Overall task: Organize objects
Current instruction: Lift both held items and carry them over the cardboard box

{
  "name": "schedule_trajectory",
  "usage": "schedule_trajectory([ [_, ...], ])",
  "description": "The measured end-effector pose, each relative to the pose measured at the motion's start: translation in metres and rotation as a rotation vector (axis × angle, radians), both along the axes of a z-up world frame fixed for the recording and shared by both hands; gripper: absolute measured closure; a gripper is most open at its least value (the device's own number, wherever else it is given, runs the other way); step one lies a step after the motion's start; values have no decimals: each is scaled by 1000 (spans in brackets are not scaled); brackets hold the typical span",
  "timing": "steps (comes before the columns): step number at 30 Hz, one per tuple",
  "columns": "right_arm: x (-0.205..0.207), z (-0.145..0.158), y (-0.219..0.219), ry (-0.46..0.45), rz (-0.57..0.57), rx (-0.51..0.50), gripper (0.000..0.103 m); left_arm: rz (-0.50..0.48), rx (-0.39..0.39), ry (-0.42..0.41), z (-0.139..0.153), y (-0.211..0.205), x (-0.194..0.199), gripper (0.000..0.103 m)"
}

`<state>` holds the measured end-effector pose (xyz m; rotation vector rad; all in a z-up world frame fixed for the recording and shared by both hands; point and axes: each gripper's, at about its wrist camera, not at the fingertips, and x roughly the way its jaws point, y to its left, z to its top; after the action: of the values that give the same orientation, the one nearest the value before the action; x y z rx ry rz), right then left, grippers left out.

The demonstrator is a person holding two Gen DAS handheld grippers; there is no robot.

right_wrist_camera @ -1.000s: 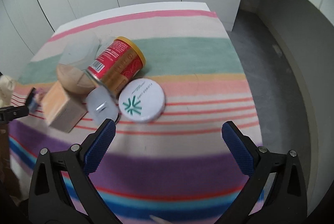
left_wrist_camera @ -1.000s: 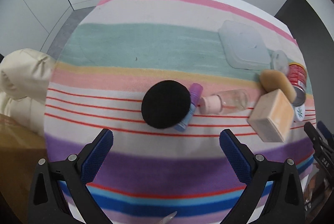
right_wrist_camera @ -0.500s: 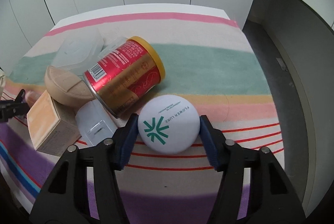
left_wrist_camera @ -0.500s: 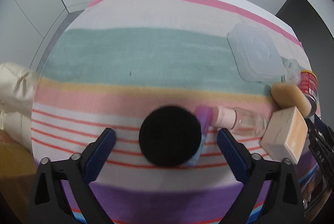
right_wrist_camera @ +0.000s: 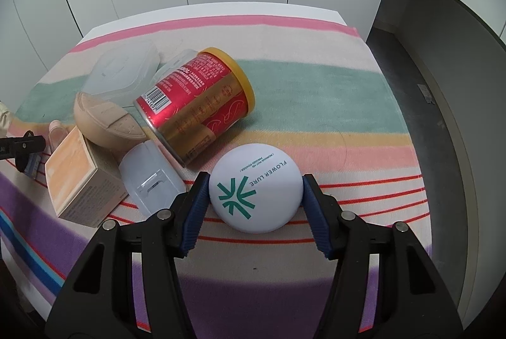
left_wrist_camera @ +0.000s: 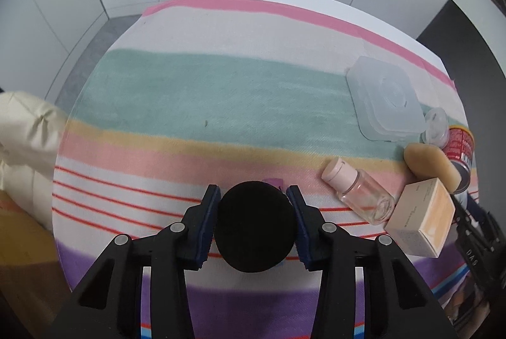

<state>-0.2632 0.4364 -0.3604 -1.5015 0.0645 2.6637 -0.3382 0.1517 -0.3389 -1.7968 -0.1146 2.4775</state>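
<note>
Left gripper [left_wrist_camera: 255, 206] tips steeply down at the striped cloth [left_wrist_camera: 221, 92]; jaws have just been closing and now pinch the black round puff [left_wrist_camera: 255, 226], one blue pad on each side of its rim. Puff sits flat face up between the pads, round, no long axis to call. A sliver of purple cap [left_wrist_camera: 274, 181] shows just beyond the jaws, rest hidden by the puff

To the right of the jaws, apart: clear bottle with pink cap [left_wrist_camera: 357, 190] lying on its side, long axis slanting, cap pointing up-left away from the jaws. Beside its base, a peach box [left_wrist_camera: 420, 220]

Right gripper [right_wrist_camera: 255, 192] also tips down; jaws have just been closing, pads now pressed on the white powder compact [right_wrist_camera: 255, 187] on both sides. Compact is round, lid up, green print reading sideways

Beyond and left of these jaws: red can [right_wrist_camera: 197, 105] on its side, yellow-rimmed end pointing up-right, other end toward the jaws
</note>
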Motion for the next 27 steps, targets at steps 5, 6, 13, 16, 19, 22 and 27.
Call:
schedule_trajectory([
  [5,3,0,1,-10,-6,-12,43,-5,-17,20,10,0,8,59],
  [6,4,0,0,-11,-6,-15,43,-6,-21,23,12,0,8,59],
  [13,7,20,1,-7,-21,-18,43,-15,-42,48,37,1,11,59],
  [16,9,42,2,17,-19,-26,43,-6,-73,55,52,-1,9,61],
  [19,12,72,3,41,-23,-30,43,-2,-55,89,84,-3,12,61],
  [22,14,107,3,76,-28,-35,43,-9,-49,132,114,-4,17,62],
  [27,20,180,-6,142,5,-42,43,-27,-63,191,172,-3,28,62],
])
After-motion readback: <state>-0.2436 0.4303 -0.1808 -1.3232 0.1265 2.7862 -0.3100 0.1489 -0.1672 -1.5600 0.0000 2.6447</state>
